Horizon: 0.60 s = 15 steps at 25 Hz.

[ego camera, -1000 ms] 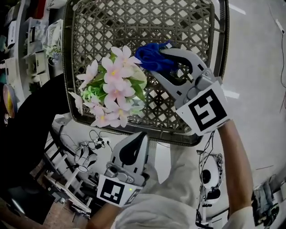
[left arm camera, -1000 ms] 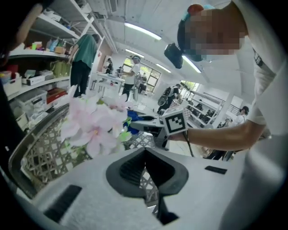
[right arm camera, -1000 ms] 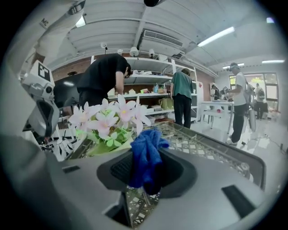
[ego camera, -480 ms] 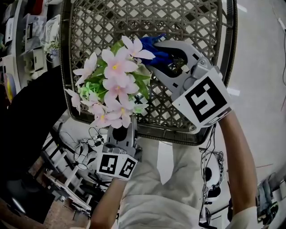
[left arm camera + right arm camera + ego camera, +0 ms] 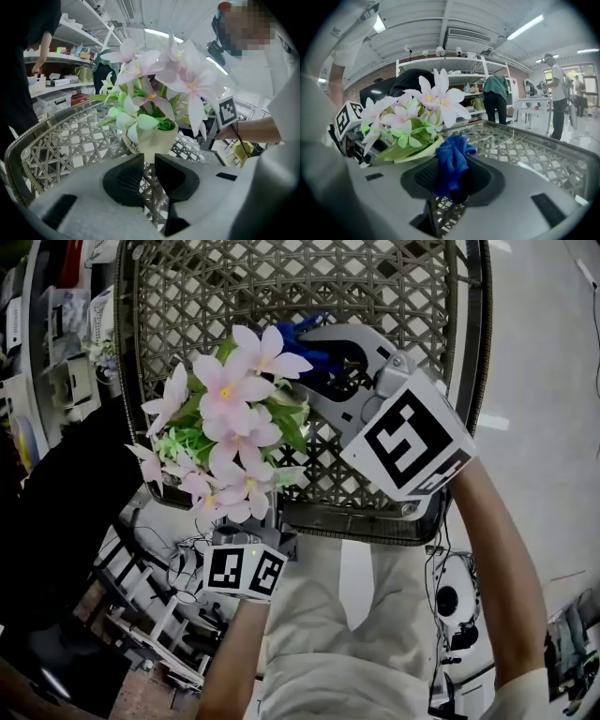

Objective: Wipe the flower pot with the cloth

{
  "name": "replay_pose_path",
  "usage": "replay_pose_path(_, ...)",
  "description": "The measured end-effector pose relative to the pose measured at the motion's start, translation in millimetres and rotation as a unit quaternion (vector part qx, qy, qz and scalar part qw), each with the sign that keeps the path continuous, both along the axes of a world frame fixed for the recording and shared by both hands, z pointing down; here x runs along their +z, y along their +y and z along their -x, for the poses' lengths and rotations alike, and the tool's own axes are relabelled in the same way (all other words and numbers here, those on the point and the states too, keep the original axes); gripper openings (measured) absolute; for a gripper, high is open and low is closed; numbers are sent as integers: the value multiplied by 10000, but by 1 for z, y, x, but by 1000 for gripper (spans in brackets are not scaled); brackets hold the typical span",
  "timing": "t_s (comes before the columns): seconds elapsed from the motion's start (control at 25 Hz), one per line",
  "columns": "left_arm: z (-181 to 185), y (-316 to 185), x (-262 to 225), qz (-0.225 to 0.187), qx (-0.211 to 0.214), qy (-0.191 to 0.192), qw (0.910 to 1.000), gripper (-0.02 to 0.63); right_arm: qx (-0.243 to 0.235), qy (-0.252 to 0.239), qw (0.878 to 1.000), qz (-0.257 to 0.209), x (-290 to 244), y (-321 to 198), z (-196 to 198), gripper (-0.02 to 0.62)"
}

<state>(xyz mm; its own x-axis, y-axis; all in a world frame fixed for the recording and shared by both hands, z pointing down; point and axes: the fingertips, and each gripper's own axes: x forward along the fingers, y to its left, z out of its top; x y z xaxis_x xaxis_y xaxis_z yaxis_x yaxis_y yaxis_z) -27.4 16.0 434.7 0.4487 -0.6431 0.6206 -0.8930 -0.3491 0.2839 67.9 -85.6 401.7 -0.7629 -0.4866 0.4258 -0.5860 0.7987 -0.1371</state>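
Observation:
Pink and white artificial flowers (image 5: 230, 418) hide their pot in the head view. The cream flower pot (image 5: 154, 138) stands on the round wicker table top (image 5: 375, 287). My left gripper (image 5: 149, 161) is shut with only a thin slit between its jaws. Its tips are at the pot's base and hold nothing. Its marker cube (image 5: 246, 570) shows below the flowers. My right gripper (image 5: 314, 352) is shut on a bunched blue cloth (image 5: 452, 164), just right of the flowers (image 5: 417, 112) and close to the green leaves. The cloth (image 5: 302, 332) peeks out behind the top blossom.
The table's dark rim (image 5: 375, 521) runs just in front of my body. A person in dark clothes (image 5: 28, 70) stands at the left by shelves (image 5: 70, 56). More people (image 5: 494, 98) stand beyond the table. Cables and stools (image 5: 178, 559) lie on the floor at the lower left.
My left gripper has come up from below the table's edge to the pot's base under the flowers. My right gripper, with the cloth, has moved left against the flowers.

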Motion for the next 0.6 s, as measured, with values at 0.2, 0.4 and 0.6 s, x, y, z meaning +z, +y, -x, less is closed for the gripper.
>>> replay_pose_path(0.2,-4,-4,2,0,60,11,10000,60,18,-126,9999,-1,1,0,6,146)
replay_pose_path(0.4,-10,-6,0,17,211,26,9998,41,-71,-143,9999,44,-1,12,5,146)
replay_pose_path(0.6,-9,-5,1,33,272,10,9996,41,-126,-151,9997,130,2,26,0,146)
